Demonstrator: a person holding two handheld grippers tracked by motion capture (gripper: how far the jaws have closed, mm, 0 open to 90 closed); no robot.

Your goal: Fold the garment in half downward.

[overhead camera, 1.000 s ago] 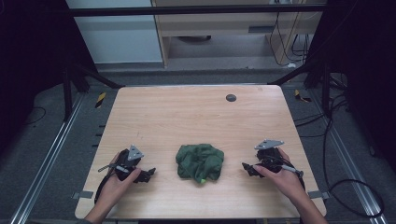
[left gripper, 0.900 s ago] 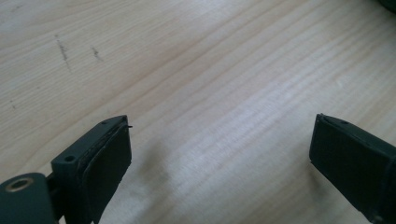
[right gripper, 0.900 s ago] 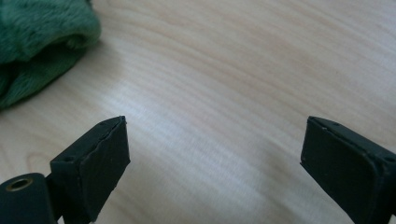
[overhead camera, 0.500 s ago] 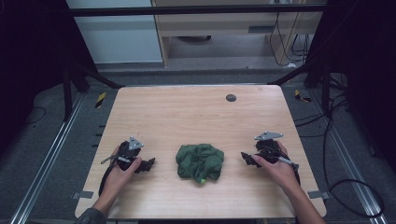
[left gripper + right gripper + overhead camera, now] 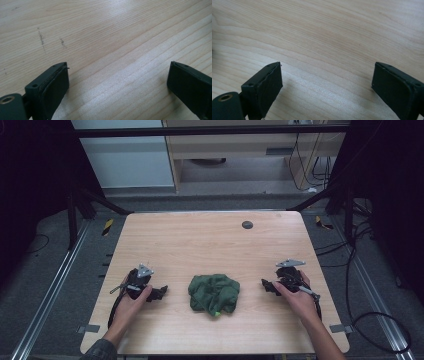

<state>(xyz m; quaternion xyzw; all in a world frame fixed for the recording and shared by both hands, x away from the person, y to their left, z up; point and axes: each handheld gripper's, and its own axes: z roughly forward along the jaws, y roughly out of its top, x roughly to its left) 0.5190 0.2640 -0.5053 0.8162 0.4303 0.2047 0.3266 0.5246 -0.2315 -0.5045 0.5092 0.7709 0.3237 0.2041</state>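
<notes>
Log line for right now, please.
left gripper: open, on table | right gripper: open, on table | green cloth: crumpled between them, untouched

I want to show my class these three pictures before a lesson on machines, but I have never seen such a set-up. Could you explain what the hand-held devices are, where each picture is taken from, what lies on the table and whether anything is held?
There is no robot here: a person sits at a wooden table with a hand-held tool in each hand. The left tongs and the right tongs each have two black jaws and carry a small camera.

The wide picture comes from a fixed camera above, looking down on the table; the person's forearms enter from the bottom. The other two pictures come from the cameras riding on the tongs, looking along their jaws at the bare wood.

Between the hands lies a crumpled green cloth. Near the far edge is a small dark round spot; I cannot tell what it is.

Nothing is held: both pairs of jaws stand wide apart, resting low on the table to either side of the cloth.
</notes>
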